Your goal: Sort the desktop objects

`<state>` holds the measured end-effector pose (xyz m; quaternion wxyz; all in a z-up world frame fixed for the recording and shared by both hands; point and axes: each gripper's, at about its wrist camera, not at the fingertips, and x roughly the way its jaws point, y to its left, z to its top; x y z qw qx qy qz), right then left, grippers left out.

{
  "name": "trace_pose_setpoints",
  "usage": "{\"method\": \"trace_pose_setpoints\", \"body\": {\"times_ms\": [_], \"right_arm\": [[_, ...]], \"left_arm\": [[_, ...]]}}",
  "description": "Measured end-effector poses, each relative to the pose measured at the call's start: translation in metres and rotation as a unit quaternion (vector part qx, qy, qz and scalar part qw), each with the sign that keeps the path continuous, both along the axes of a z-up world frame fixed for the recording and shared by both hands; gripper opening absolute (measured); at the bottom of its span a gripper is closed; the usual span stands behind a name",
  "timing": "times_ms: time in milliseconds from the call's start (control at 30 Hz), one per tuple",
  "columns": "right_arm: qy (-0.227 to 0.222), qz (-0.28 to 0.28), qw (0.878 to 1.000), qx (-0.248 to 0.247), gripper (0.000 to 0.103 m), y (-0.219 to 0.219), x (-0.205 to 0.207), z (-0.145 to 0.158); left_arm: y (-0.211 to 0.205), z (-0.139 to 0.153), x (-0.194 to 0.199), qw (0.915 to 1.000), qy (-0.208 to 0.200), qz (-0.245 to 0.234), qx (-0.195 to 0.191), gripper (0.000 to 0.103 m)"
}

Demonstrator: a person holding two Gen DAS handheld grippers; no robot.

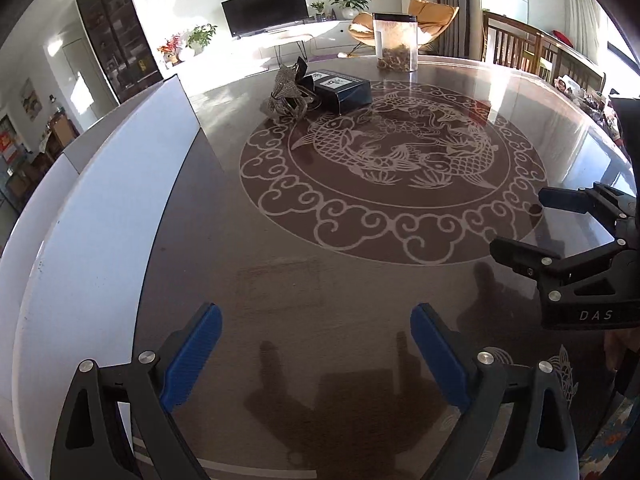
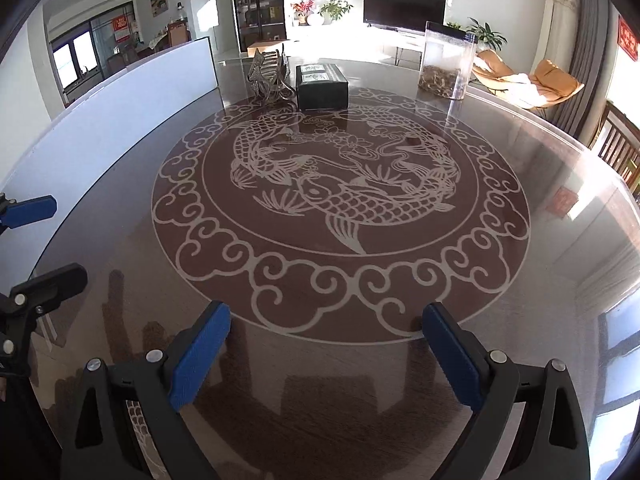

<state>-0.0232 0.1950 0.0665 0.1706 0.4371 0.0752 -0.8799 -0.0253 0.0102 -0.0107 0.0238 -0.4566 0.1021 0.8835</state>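
a: nearest the cameras, what do the grippers show?

b: the left gripper (image 1: 316, 336) hangs over the dark glossy table (image 1: 360, 280) with its blue pads (image 1: 192, 356) spread wide and nothing between them. the right gripper (image 2: 326, 340) is the same, wide apart and holding nothing, low over the near edge of the table. each one shows at the side of the other's view.

a: and past them?

b: the middle of the table carries a pale fish medallion (image 2: 340, 196) with a cloud border, bare of objects. a white panel (image 1: 100, 208) runs along the left edge.

a: where are the things to sort?

b: at the far side, well away from both grippers. a silvery fish ornament (image 2: 268, 78) stands just beside a black box (image 2: 322, 84), on its left. a clear container (image 2: 448, 60) with brownish contents in its bottom stands apart, to their right.
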Motion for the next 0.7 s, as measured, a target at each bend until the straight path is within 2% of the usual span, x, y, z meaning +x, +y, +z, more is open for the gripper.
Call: {"method": "trace_pose_setpoints", "body": {"times_ms": [200,533,700], "right_arm": [[-0.003,-0.006,1.000,-0.006,0.098,0.001,0.001,-0.001],[-0.005,-0.002,1.000,0.023,0.103,-0.009,0.001,-0.005],[-0.009,-0.002,1.000,0.019,0.103,-0.008,0.001,-0.006]], "left_arm": [[0.010,-0.012,0.000,1.0000,0.002,-0.005,-0.004,0.097],[-0.005,-0.018,-0.004,0.9979,-0.006,0.010,0.063,0.100],[-0.009,-0.021,-0.006,0.9969,-0.012,0.019,0.076,0.103]]}}
